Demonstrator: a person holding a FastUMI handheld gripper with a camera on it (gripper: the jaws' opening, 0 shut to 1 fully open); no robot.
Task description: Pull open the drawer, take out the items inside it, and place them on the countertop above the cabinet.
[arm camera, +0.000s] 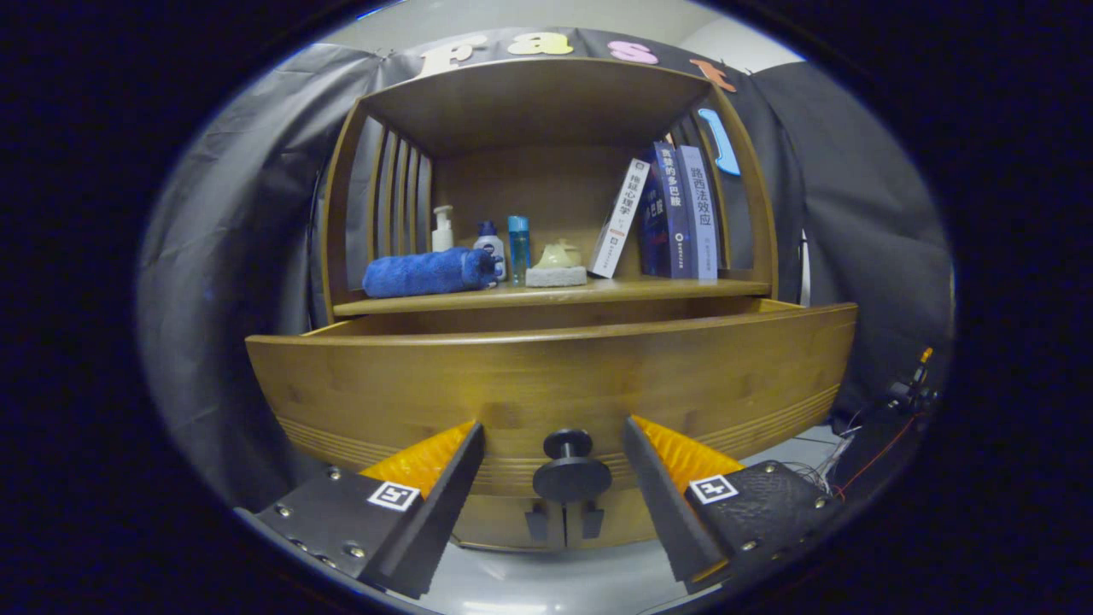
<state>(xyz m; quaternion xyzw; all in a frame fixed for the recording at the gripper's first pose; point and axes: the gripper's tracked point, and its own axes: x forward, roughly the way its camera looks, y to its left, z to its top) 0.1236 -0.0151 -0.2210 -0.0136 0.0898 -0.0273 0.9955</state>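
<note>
- Brown wooden cabinet with an open shelf compartment stands against the booth wall.
- Wide wooden drawer is pulled partly out below the countertop; its contents are hidden behind the front panel.
- Three upright books, one leaning, stand at the shelf's right.
- Rolled blue towel lies at the shelf's left, small bottles just beside it.
- Gripper: fingers spread wide, holding nothing.
- Round dark drawer knob sits between the fingers, untouched.
</note>
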